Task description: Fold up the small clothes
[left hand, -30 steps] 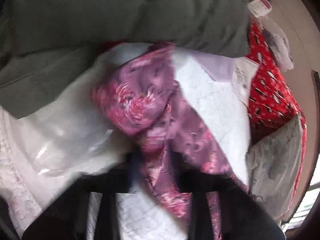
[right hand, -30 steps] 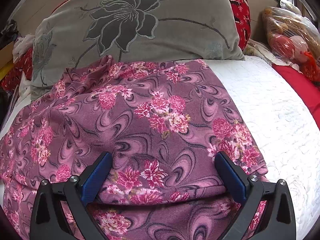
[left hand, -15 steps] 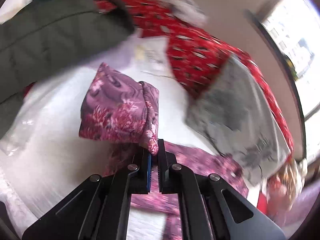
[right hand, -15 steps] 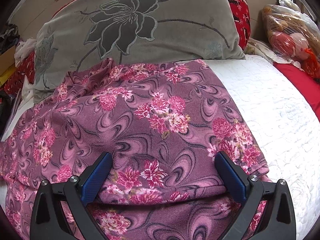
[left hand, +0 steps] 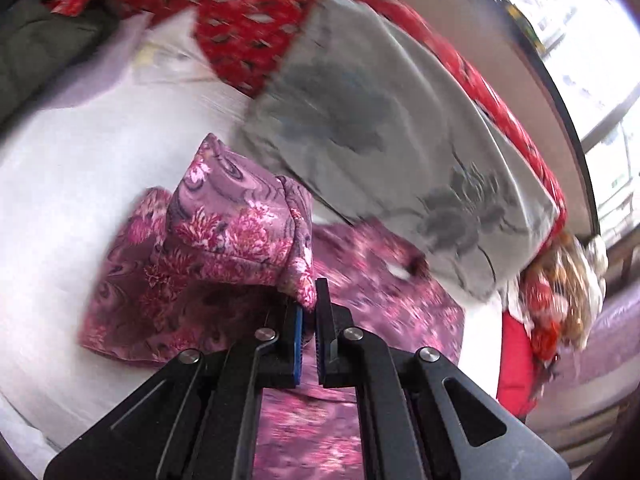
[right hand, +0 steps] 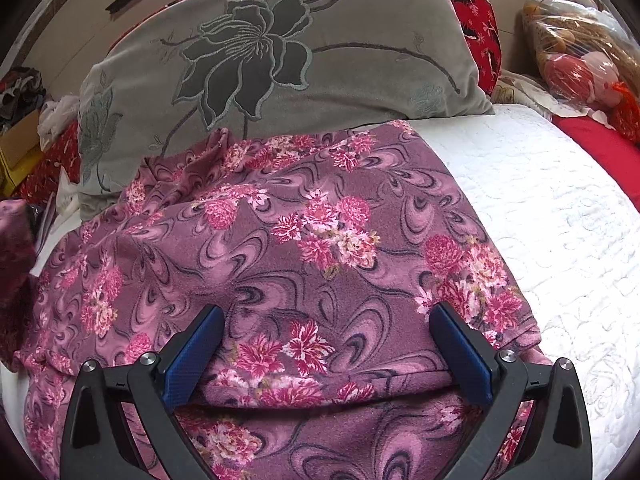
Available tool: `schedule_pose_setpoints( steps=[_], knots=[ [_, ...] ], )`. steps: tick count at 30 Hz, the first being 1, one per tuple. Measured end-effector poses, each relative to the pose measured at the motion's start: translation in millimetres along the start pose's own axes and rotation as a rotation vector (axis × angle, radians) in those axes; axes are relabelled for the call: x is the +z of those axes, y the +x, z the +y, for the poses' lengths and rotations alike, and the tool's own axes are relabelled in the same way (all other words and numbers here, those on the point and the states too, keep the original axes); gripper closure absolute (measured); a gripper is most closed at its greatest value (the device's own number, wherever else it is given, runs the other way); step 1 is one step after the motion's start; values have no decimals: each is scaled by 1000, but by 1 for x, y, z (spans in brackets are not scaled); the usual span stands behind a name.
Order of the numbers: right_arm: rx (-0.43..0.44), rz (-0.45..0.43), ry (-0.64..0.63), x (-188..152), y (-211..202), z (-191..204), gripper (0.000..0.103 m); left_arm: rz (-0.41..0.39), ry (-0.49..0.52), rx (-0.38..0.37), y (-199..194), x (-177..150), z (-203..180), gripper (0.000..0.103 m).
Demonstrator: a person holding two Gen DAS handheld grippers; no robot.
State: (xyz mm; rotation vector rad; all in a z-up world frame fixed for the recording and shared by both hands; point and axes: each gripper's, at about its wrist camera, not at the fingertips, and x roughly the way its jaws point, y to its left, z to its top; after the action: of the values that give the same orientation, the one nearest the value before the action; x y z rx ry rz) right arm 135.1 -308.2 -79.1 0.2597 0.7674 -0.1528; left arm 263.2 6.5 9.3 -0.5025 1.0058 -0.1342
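Observation:
A purple floral garment (right hand: pixel 320 240) lies spread over the white quilt (right hand: pixel 540 220), with a folded layer near its front. My left gripper (left hand: pixel 307 312) is shut on one end of that garment (left hand: pixel 240 236) and holds the end lifted above the rest of the cloth. At the left edge of the right wrist view the lifted end (right hand: pixel 14 248) shows as a dark purple blur. My right gripper (right hand: pixel 326 352) stands open just over the garment's near folded edge, and its blue pads (right hand: pixel 196 354) have only flat cloth under them.
A grey pillow with a dark flower (right hand: pixel 280 60) leans at the head of the bed, and red patterned bedding (left hand: pixel 248 28) lies behind it. A dark green jacket (left hand: pixel 36 48) lies at the far left. Bagged toys (right hand: pixel 572 60) sit at the right.
My left gripper has carried the garment's end away from the jacket and toward the grey pillow, lifting it over the spread cloth. The right gripper has stayed in place, open.

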Motion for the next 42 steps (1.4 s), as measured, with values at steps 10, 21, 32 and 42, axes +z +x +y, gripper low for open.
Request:
schedule_pose_setpoints(
  steps=[10,21,32,42],
  knots=[
    [34,-15,24,-2,-3,-3,0,150,105,-15,79,-51,-80,100],
    [14,-8,11,-2,-2,-1,0,344,-6,-103,90,-76,-36,81],
    [148,-12,-255,22,-45,64,11,251,-228,-50,49,-95,80,51],
    [139,41,-606,10,-16,167,19,246,-310,-155,53,-101,98,52]
  ],
)
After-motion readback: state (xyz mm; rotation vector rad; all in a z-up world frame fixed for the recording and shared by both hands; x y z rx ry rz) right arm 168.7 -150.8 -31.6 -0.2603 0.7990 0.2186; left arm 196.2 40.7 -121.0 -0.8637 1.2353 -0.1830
